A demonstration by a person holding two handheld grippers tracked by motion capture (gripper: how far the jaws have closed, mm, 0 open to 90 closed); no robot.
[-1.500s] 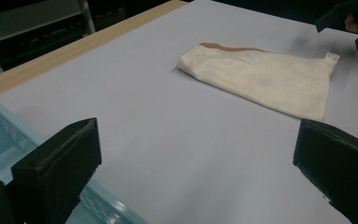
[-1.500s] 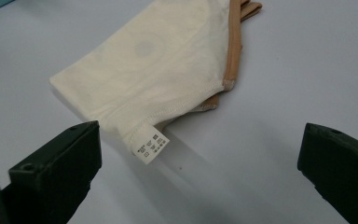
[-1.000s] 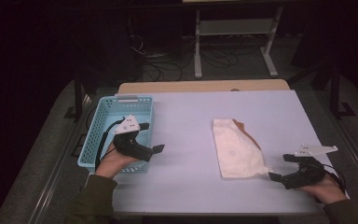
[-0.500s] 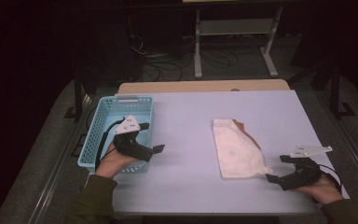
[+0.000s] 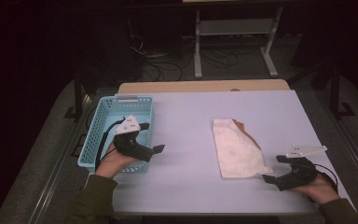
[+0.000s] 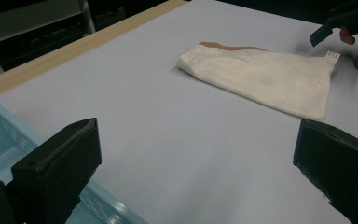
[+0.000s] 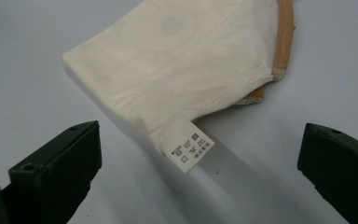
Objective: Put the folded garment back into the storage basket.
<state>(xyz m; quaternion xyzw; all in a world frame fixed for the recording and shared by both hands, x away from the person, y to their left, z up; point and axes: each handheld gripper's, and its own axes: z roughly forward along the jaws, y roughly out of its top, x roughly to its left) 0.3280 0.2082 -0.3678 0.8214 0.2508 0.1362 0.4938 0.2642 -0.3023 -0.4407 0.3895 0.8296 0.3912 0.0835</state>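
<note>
Cloth (image 5: 237,149) lies ungrasped on the worktop (image 5: 186,121); your right gripper (image 5: 272,170) nears its label, both grippers' jaws apart.

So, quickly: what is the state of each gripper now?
Left gripper: open, holding nothing, beside the blue basket.
Right gripper: open, empty, at the cream garment.

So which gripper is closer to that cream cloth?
Right. The right gripper sits open at the cream cloth's near corner; the left gripper rests by the blue basket.
</note>
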